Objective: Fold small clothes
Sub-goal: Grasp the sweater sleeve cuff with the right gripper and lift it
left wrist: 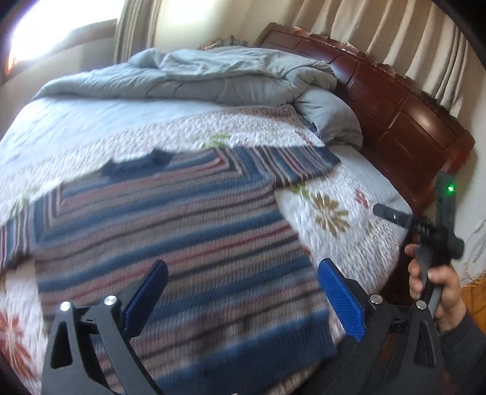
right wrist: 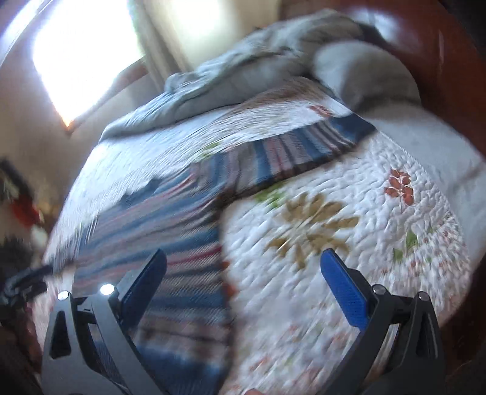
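Striped sweater (left wrist: pixel 170 243) lies spread flat on the floral quilt (left wrist: pixel 331 209), front up, collar away from us and both sleeves extended sideways. We hold the left gripper (left wrist: pixel 243 291) above the sweater's lower body, its two blue-padded fingers (left wrist: pixel 343 300) spread wide with nothing between them. In the same view the right gripper shows only from the side, at the bed's right edge, gripped by our right hand (left wrist: pixel 437 288) with a green indicator light (left wrist: pixel 451 189) lit on its body.

From the right wrist view, the right gripper (right wrist: pixel 243 285) likewise stands with its jaws parted and empty, hovering over the sweater's (right wrist: pixel 170 231) right side seam, so that one finger (right wrist: pixel 142 285) overlies the knit and the other overlies bare quilt (right wrist: pixel 349 188). The right sleeve (right wrist: pixel 288 152) stretches away toward the headboard side. Both views are motion-blurred, so we cannot tell whether either gripper touches the fabric.

Beyond the sweater, a rumpled grey-blue comforter (left wrist: pixel 194 76) is heaped at the far side of the bed. A dark red wooden headboard (left wrist: pixel 404 115) borders the right, backed by beige curtains (left wrist: pixel 379 33); a bright window (left wrist: pixel 57 27) lies at upper left.
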{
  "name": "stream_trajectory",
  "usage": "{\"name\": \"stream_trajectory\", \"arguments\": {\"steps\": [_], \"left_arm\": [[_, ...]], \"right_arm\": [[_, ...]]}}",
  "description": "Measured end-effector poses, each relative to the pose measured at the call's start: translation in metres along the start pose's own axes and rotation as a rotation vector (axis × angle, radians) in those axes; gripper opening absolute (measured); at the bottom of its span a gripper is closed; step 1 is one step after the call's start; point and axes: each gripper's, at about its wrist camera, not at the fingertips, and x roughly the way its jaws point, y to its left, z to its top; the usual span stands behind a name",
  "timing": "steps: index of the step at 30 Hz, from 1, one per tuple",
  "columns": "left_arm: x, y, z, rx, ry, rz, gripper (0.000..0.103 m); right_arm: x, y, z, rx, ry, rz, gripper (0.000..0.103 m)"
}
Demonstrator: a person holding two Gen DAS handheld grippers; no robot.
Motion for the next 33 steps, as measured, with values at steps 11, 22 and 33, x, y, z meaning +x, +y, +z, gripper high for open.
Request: {"name": "stream_trajectory", "arguments": {"steps": [11,22,33], "left_arm": [[0.136,-0.018,0.057,0.054,0.036,-0.014,0.099],[0.175,-0.011,0.047,0.048,0.057,0.011,0.099],[0.156,0.015,0.041,-0.006,0.029,0.047,0.099]], "right_arm": [[0.137,-0.218,0.137,0.525,0.012,0.125,0.047],[0.203,-0.272,0.177,0.664,-0.019,0.16,0.053],[0.203,-0.242,0.199,0.543,-0.033,0.13,0.011]]}}
